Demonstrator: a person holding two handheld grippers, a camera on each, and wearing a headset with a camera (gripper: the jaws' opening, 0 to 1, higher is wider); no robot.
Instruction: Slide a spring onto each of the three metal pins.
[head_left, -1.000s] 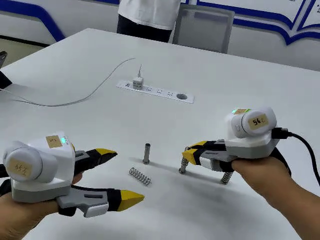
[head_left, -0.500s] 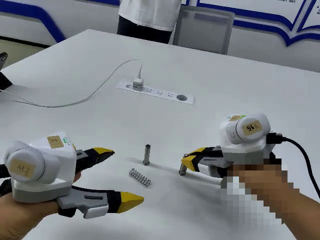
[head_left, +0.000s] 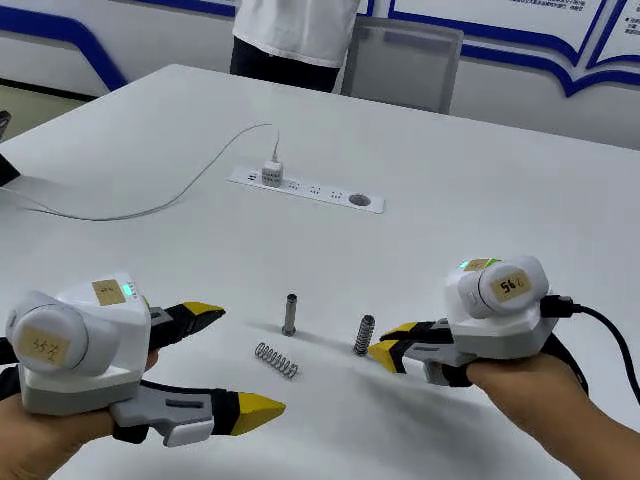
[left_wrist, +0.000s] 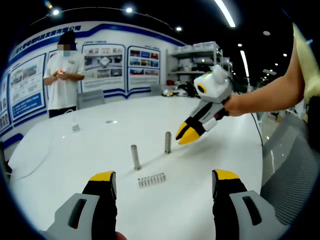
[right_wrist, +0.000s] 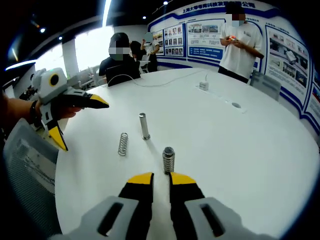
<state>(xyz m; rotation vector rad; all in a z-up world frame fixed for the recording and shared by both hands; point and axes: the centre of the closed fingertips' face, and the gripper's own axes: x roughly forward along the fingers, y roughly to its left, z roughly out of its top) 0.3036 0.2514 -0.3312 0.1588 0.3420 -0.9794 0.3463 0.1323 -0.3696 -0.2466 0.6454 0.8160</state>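
A bare metal pin (head_left: 290, 314) (left_wrist: 135, 157) (right_wrist: 144, 126) stands upright on the white table (head_left: 470, 180). Right of it stands a second pin with a spring on it (head_left: 364, 335) (left_wrist: 168, 142) (right_wrist: 168, 160). A loose spring (head_left: 276, 360) (left_wrist: 151, 180) (right_wrist: 122, 144) lies flat in front of the bare pin. My right gripper (head_left: 385, 350) (right_wrist: 161, 179) is shut and holds nothing, its tips just short of the sprung pin. My left gripper (head_left: 235, 362) (left_wrist: 164, 176) is wide open, with the loose spring lying ahead between its jaws.
A power strip (head_left: 305, 187) with a white charger (head_left: 271, 173) and a thin cable (head_left: 180, 190) lies farther back. A person (head_left: 295, 35) stands and a grey chair (head_left: 400, 60) is at the far edge. Several people (right_wrist: 122, 62) sit at another side.
My right gripper has drawn back from the sprung pin toward the person, leaving that pin standing apart from it. The left gripper has hardly moved.
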